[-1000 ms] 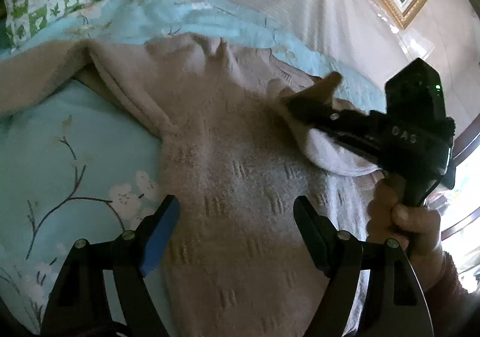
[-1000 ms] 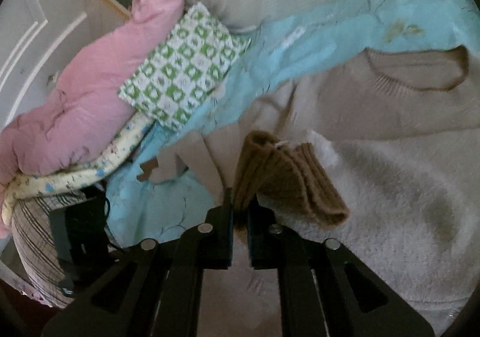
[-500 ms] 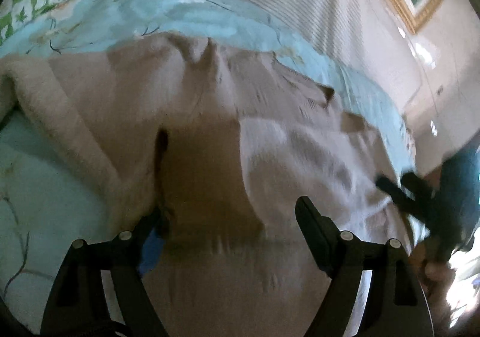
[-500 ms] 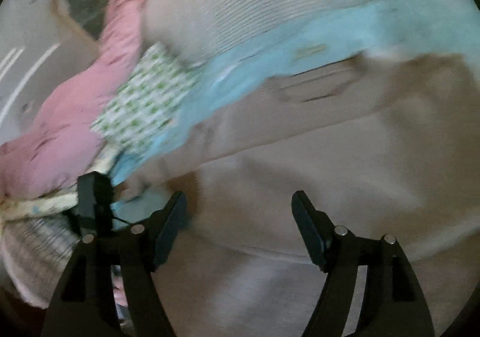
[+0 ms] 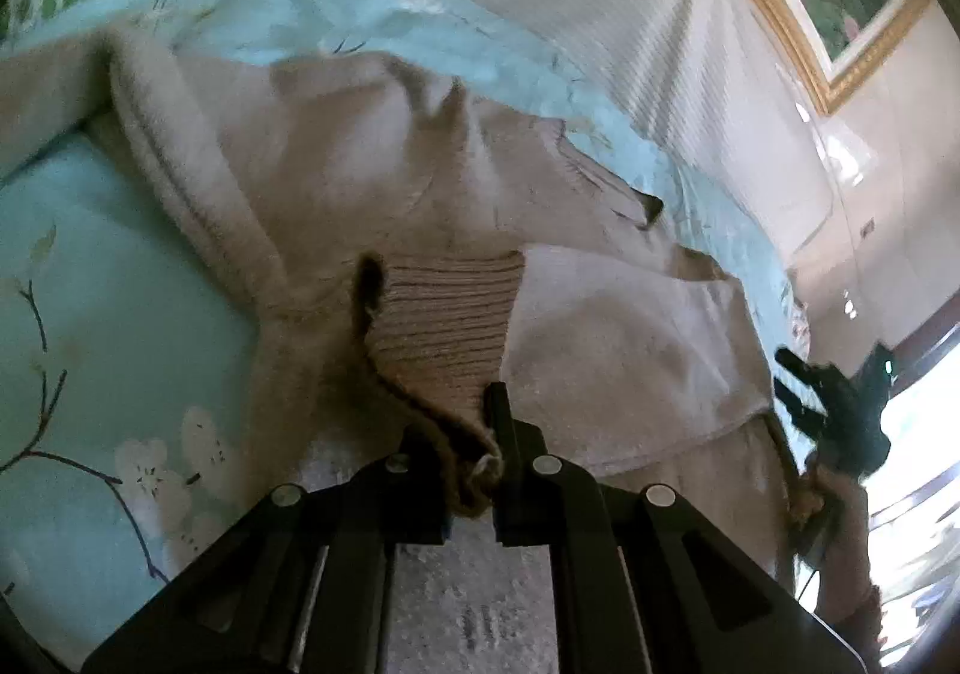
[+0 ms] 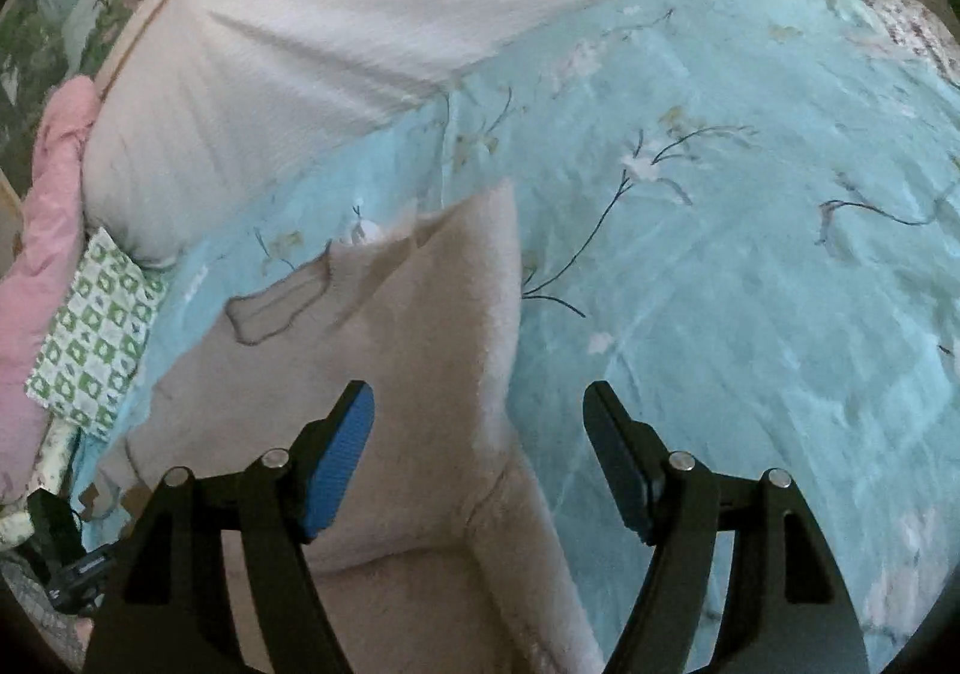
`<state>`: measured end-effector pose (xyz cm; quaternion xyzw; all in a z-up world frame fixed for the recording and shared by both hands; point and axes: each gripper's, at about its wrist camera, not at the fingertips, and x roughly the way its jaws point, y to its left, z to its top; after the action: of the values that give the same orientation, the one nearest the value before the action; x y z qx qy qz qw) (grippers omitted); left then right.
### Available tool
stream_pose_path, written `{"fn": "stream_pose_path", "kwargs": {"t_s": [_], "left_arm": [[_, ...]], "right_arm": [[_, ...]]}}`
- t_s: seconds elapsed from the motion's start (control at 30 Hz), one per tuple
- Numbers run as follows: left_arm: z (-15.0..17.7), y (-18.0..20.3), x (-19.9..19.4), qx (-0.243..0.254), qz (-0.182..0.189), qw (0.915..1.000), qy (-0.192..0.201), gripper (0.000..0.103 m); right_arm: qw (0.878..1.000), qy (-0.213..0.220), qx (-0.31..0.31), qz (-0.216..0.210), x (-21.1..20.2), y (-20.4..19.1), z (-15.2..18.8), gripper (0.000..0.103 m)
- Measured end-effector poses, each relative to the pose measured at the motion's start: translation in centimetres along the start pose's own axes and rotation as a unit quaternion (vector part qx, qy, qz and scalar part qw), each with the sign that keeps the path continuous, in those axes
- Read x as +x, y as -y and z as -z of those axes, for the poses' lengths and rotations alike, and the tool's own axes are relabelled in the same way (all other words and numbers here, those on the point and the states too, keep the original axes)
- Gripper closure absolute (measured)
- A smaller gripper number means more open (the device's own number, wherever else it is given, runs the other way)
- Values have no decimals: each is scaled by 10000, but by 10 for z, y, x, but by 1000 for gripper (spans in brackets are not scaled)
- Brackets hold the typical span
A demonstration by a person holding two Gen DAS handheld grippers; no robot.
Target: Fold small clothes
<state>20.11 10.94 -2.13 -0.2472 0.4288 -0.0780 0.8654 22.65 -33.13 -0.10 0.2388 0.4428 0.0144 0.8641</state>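
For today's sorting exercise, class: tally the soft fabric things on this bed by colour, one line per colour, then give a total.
Beige: 1, the sweater
Light blue floral: 1, the bedsheet
Green and white checked: 1, the pillow
Pink: 1, the quilt
White ribbed: 1, the cover
Total: 5

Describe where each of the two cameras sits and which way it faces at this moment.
Left wrist: rides the left claw, looking down at the beige sweater; claw shut on its ribbed cuff; person's hand at right.
Right wrist: rides the open right claw, looking down at the sweater's edge and teal bedsheet.
Shared: sweater, bedsheet, checked pillow.
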Motion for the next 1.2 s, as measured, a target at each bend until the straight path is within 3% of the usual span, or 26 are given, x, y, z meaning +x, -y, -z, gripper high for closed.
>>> {"fn": "stream_pose_path", "kwargs": {"t_s": [0.1,0.17,0.2,0.3,0.4,0.47,0.6,0.8,0.9,1.07,1.13,1.2], "left_arm": [[-5,11,8,196,-82,9998,-51,96],[-8,18,4,284,-57,9996,-27,96],[-10,20,1,314,-14,9995,7,96],[-15,21,4,300,33,9995,-16,96],[-12,7,24,207,-167,9991,-336,95],[-12,-1,19,-14,35,9995,-315,91],[-9,-10,-3,-117,0,9998,-176,77],[-3,-43,-46,-467,-116,9987,143,70],[1,-70,-69,-786,-266,9959,352,43],[1,-133,-104,-1775,-114,9810,781,42],[1,-162,-118,-2224,105,9699,983,42],[-2,-184,-131,-2534,-16,9600,1191,42]], "right_arm": [[9990,-363,-250,-60,25,-10,-3,32],[9970,-593,-501,29,37,-16,-2,90],[9968,-566,-549,157,35,-16,-6,91],[9977,-355,-500,287,24,-7,-13,93],[9974,-488,-386,363,34,1,-11,93],[9976,-495,-339,347,33,0,-9,91],[9988,-313,-157,341,9,-6,-9,59],[9990,-133,-265,-322,-25,-34,15,54],[9974,-222,-393,-571,-32,-51,32,54],[9930,-509,-638,-851,-29,-79,60,54],[9913,-636,-693,-923,-24,-89,71,54],[9901,-708,-732,-962,-23,-93,81,54]]}}
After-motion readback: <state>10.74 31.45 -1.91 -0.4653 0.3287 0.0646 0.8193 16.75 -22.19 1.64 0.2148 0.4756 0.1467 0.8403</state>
